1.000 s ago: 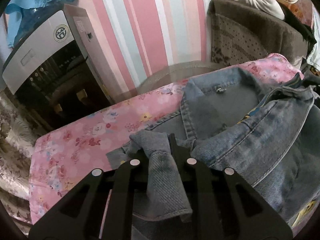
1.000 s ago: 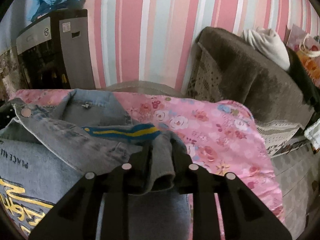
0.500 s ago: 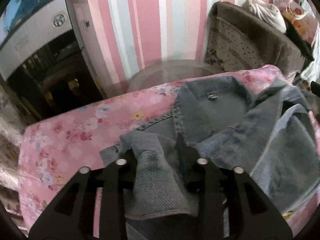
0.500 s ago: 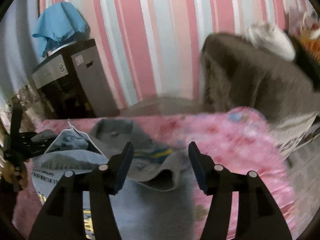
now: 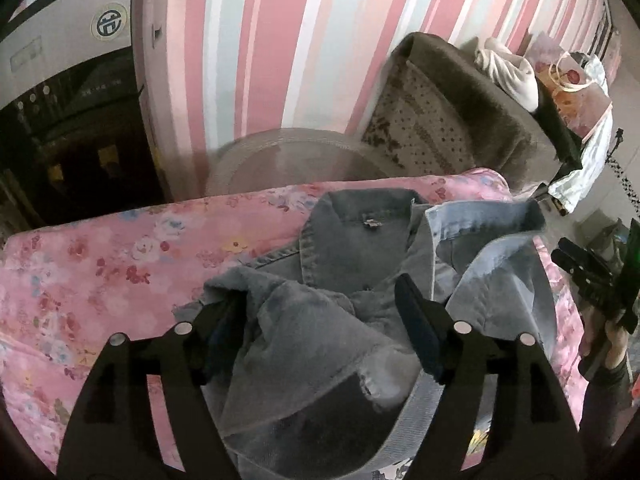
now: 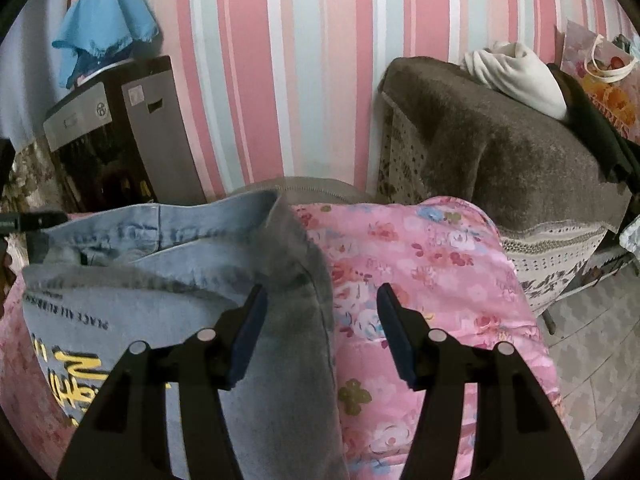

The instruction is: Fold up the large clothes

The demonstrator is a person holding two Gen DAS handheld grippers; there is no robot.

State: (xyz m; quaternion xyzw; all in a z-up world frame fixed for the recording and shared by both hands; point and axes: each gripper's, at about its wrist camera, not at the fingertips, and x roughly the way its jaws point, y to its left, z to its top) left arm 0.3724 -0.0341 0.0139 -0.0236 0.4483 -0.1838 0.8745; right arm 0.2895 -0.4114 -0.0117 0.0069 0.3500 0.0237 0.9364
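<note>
The left gripper point(image 5: 320, 320) has its two black fingers spread wide apart. Soft cloth lies loose in the gap between them, and the left finger point(image 5: 224, 328) touches it. The right gripper point(image 6: 320, 332) also has its fingers wide apart, and nothing is pinched between them. Its blue pads point(image 6: 248, 336) face each other across the gap. In the left wrist view, the right gripper point(image 5: 596, 276) shows far off to the side, held up by a hand point(image 5: 612, 348).

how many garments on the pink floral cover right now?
1: a denim jacket lies on the pink cover, between the open left gripper and open right gripper. Anything under it would be hidden.
</note>
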